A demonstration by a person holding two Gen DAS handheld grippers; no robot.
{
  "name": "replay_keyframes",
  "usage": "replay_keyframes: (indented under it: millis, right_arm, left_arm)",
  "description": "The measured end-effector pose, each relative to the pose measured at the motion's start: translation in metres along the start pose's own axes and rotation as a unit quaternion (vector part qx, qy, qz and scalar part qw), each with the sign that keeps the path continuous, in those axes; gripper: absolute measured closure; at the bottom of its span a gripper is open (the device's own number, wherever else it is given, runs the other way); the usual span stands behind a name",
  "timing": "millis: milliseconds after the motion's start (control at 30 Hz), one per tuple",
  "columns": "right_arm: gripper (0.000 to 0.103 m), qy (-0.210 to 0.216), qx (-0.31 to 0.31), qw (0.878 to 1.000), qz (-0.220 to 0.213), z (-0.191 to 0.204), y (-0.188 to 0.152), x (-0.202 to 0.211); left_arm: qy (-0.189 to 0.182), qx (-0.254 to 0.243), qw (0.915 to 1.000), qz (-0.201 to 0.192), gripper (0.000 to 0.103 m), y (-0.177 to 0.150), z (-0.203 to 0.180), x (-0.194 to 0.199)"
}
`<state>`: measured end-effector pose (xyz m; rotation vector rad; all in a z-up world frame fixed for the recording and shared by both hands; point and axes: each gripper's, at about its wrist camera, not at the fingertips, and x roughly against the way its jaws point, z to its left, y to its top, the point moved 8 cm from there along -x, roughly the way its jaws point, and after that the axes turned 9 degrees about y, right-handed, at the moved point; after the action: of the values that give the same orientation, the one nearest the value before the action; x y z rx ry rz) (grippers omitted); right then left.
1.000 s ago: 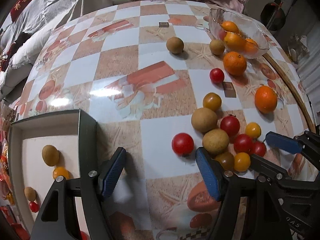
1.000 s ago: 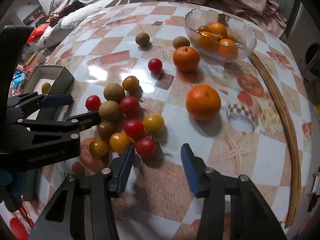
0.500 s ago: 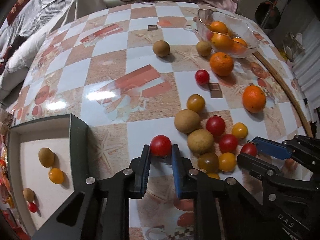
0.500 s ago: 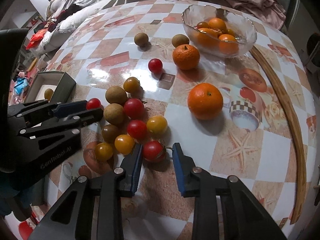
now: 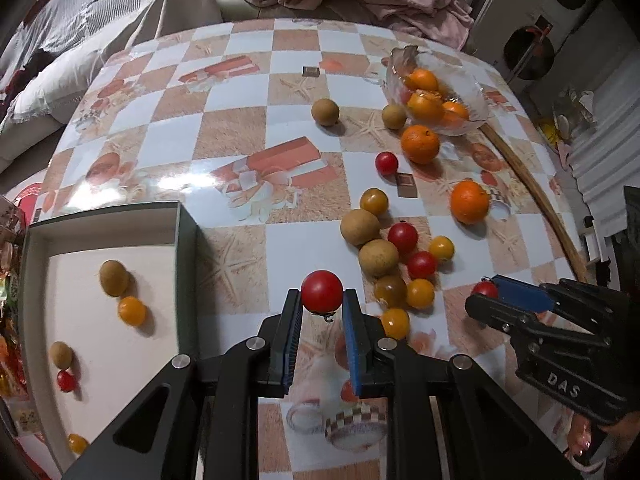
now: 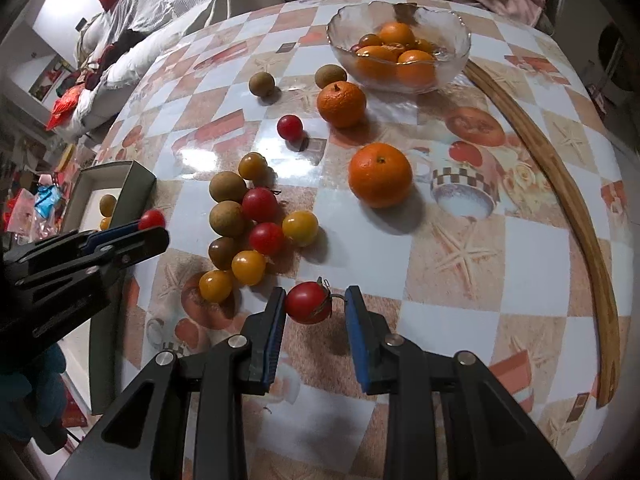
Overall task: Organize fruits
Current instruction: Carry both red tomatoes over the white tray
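Observation:
My left gripper [image 5: 322,302] is shut on a red cherry tomato [image 5: 322,291] and holds it just above the table, to the right of the grey box [image 5: 186,248]. My right gripper [image 6: 315,300] is shut on another red cherry tomato [image 6: 308,302], which leans on the left pad with a small gap at the right pad. A cluster of red and yellow tomatoes and brown longans [image 6: 256,224] lies on the table between the grippers. The glass bowl [image 6: 452,68] holds oranges.
The box holds two longans, yellow tomatoes and a red tomato [image 5: 66,380]. Two loose oranges [image 6: 380,180] [image 6: 342,104], a red tomato [image 6: 290,127] and two longans lie near the bowl. A wooden strip [image 6: 576,216] curves along the right edge.
Both grippers have closed from wide open onto a red tomato each. Both tomatoes now sit lifted off the cluster, and the left gripper has moved toward the box.

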<state>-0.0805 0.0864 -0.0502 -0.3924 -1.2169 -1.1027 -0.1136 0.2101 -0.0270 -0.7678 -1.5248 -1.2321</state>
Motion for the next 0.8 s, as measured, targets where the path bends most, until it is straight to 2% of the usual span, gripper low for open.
replay_keyframes:
  millis: [367,567,800]
  right_arm:
    - [0.071,0.009,0.023,1.000,0.000,0.036,0.000,0.010]
    - [0.071,0.024,0.048,0.999,0.008,0.075,0.000,0.004]
    - [0.071,0.043,0.082,0.995,0.022,0.124,0.001,-0.012]
  left_arm:
    - [0.006,0.014,0.9996,-0.023,0.081,-0.020,0.032,0.043]
    - [0.029,0.045,0.9982,-0.027,0.081,-0.043,0.077,0.057]
    - [0.053,0.093,0.9942,-0.009,0.081,-0.078,0.130,0.055]
